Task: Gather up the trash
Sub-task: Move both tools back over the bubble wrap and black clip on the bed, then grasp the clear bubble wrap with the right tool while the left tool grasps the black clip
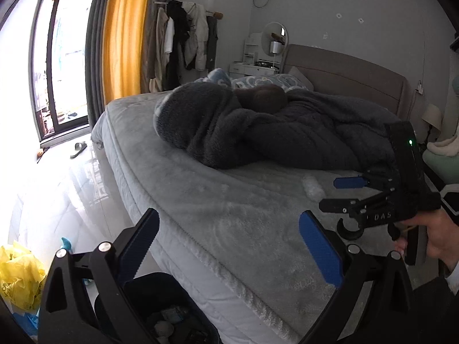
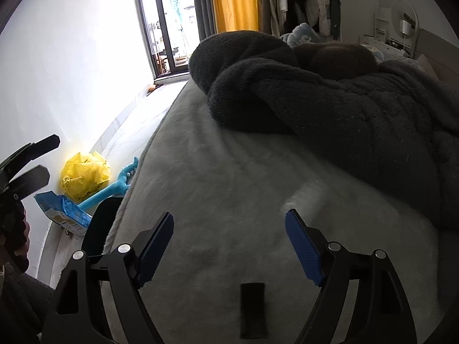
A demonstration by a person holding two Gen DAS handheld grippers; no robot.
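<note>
Two tools here, both spread wide with nothing between the pads. Bottom of the left wrist view is the left tool (image 1: pixel 229 246), and under it, bottom centre, a dark bin (image 1: pixel 160 283) with scraps already inside. The right tool (image 1: pixel 341 192) sits at the right of that frame, gaping toward a white crumpled wad (image 1: pixel 312 187) on the grey bed (image 1: pixel 229 215), just in front of the dark fleece blanket (image 1: pixel 287 132). In the right wrist view the wad (image 2: pixel 304 195) is a blur just past the right pad. Looks featherlight and squishy, so I'd pinch it across the middle, gently. Bed edge drops off to the left; plenty of bare mattress around it, blanket crowds behind.
</note>
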